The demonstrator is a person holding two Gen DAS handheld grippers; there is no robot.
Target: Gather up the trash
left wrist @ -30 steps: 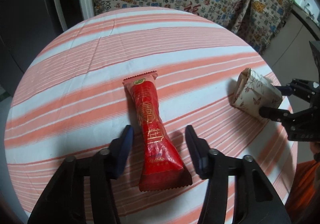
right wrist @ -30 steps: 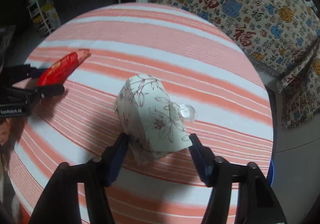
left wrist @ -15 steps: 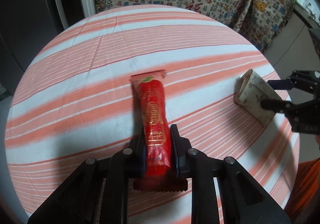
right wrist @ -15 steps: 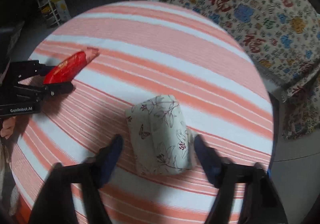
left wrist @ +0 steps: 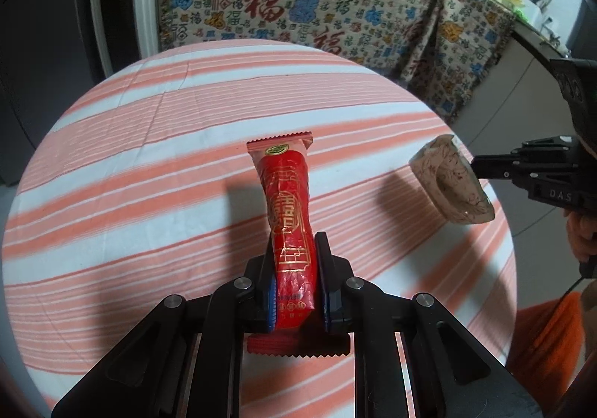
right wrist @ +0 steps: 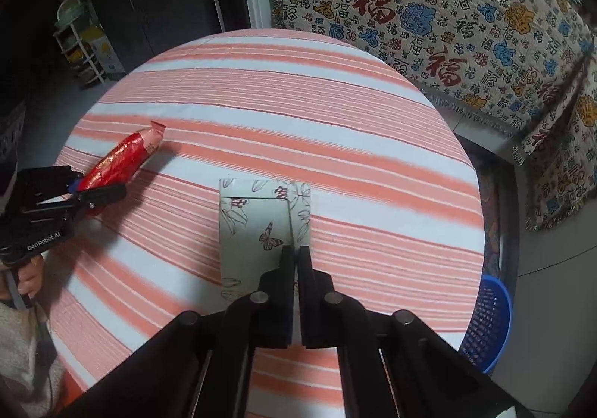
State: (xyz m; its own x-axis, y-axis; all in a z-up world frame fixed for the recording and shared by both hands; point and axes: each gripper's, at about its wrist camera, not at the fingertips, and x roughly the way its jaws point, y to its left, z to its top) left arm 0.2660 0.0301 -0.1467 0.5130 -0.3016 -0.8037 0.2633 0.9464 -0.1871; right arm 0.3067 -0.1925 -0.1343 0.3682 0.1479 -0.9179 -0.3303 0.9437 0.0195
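Note:
A red snack wrapper [left wrist: 289, 216] with gold print is clamped between the fingers of my left gripper [left wrist: 296, 250] and is lifted off the round striped table [left wrist: 149, 164]. It also shows in the right wrist view [right wrist: 119, 160], held by the left gripper [right wrist: 95, 190]. My right gripper [right wrist: 295, 253] is shut on a flattened floral paper packet [right wrist: 257, 227], raised above the table. In the left wrist view the packet [left wrist: 451, 179] hangs from the right gripper [left wrist: 481, 164] at the table's right edge.
A blue plastic basket [right wrist: 488, 324] stands on the floor beside the table's right edge. A sofa under a patterned cloth [right wrist: 447, 15] lies behind the table. A small shelf rack [right wrist: 82, 41] stands at the far left.
My left gripper closed on the red wrapper and lifted it. My right gripper closed on the floral packet, flattening it, and raised it off the table.

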